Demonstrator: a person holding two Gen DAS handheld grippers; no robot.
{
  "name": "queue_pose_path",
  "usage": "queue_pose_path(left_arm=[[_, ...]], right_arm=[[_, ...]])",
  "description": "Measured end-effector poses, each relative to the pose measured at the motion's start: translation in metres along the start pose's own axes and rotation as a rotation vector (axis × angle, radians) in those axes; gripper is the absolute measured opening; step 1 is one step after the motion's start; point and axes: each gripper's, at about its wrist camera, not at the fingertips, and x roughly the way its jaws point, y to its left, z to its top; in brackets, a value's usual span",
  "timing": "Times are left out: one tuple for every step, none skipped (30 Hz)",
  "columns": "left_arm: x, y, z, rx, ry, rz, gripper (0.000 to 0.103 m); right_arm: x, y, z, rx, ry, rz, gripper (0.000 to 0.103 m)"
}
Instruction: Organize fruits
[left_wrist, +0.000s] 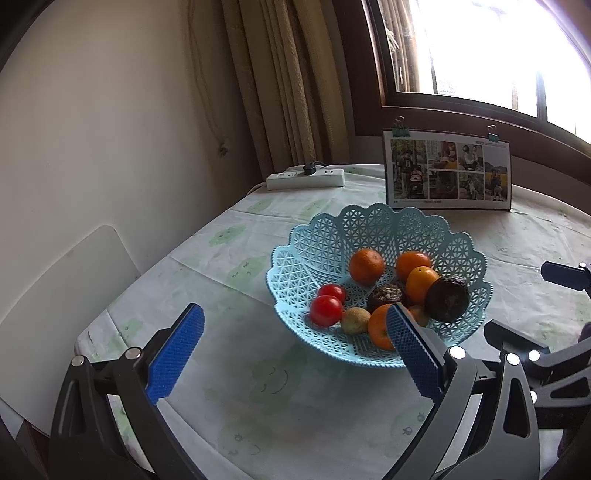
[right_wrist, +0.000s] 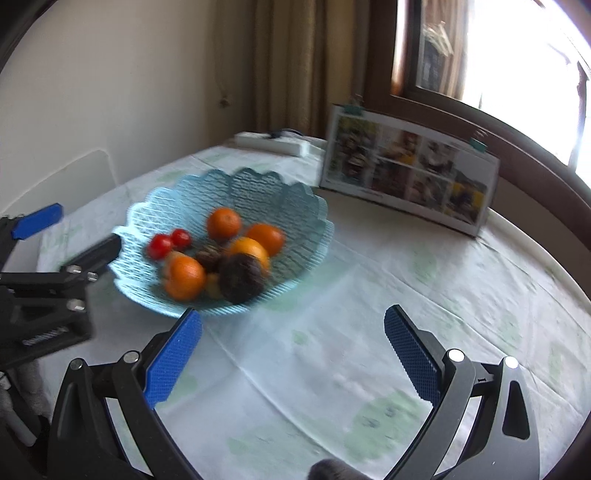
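Note:
A light blue lattice basket (left_wrist: 325, 240) (right_wrist: 266, 192) stands on the table and holds several fruits: oranges (left_wrist: 366, 266) (right_wrist: 183, 277), two red tomatoes (left_wrist: 325, 311) (right_wrist: 159, 246), a small yellow-green fruit (left_wrist: 355, 320) and two dark brown fruits (left_wrist: 447, 299) (right_wrist: 242, 277). My left gripper (left_wrist: 295, 350) is open over the cloth at the basket's near left rim, nothing between its blue pads. My right gripper (right_wrist: 293, 354) is open too, hovering over bare cloth to the basket's near right. The right wrist view is blurred by motion.
A photo calendar (left_wrist: 448, 170) (right_wrist: 406, 184) with binder clips stands behind the basket by the window. A white power strip (left_wrist: 306, 178) (right_wrist: 273, 142) lies at the far table edge near the curtain. A white chair back (left_wrist: 62, 280) sits left of the table. Pale green-printed tablecloth (left_wrist: 295, 406) covers the table.

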Motion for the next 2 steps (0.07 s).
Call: queue_pose_path(left_arm=[[-0.0008, -0.0038, 0.0002, 0.005, 0.001, -0.009, 0.1], [-0.0011, -0.0083, 0.0002, 0.012, 0.005, -0.018, 0.1]], right_arm=[[-0.0003, -0.0065, -0.0029, 0.009, 0.01, -0.02, 0.098], [-0.001, -0.0163, -0.0076, 0.024, 0.026, -0.045, 0.098]])
